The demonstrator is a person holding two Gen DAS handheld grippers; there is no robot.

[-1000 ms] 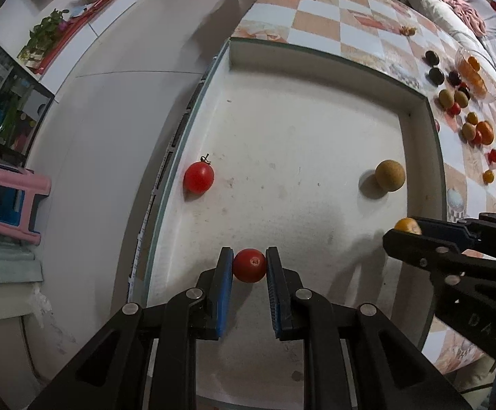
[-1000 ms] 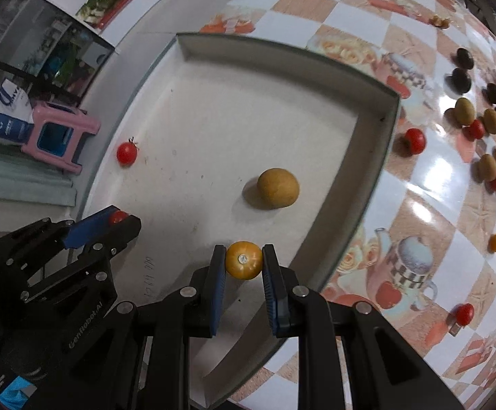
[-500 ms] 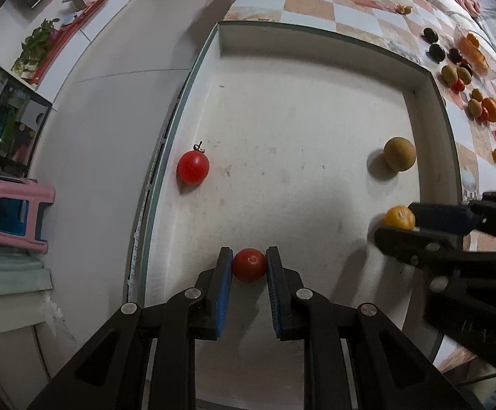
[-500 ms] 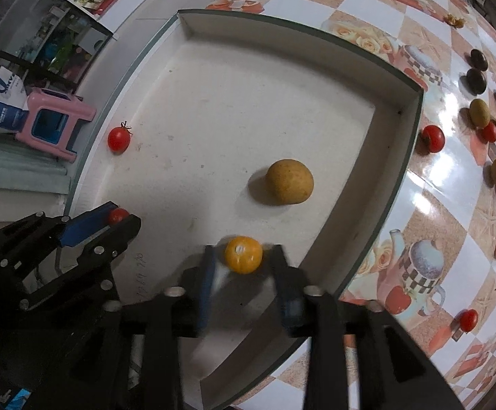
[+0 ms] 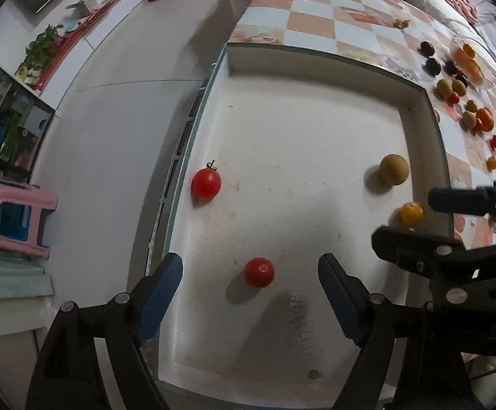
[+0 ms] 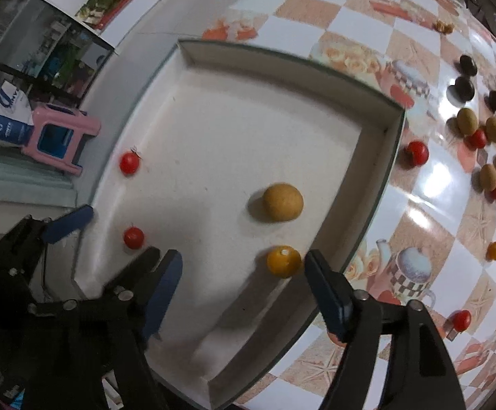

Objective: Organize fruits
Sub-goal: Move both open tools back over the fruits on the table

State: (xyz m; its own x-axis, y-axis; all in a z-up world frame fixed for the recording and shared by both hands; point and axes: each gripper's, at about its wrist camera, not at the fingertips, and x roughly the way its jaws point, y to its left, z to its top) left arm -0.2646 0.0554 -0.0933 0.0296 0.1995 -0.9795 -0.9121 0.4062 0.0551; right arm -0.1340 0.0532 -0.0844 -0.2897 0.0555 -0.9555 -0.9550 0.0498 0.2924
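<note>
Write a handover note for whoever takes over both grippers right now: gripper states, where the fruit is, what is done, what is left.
Left gripper: jaws opening, red tomato between them, untouched.
Right gripper: jaws opening, orange tomato between them, free.
Done: white tray holds four fruits, including the stemmed tomato and tan round fruit.
Left: loose fruits on the tablecloth, such as one red tomato.

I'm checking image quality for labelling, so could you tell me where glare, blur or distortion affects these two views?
Left wrist view: fisheye bending curves the tray walls; dark vignette in the corners; soft shadows beside the red tomato.
Right wrist view: bright glare on the glossy tablecloth; the right gripper, jaws opening, shows motion blur on its left finger; the orange fruit stays fairly sharp.
</note>
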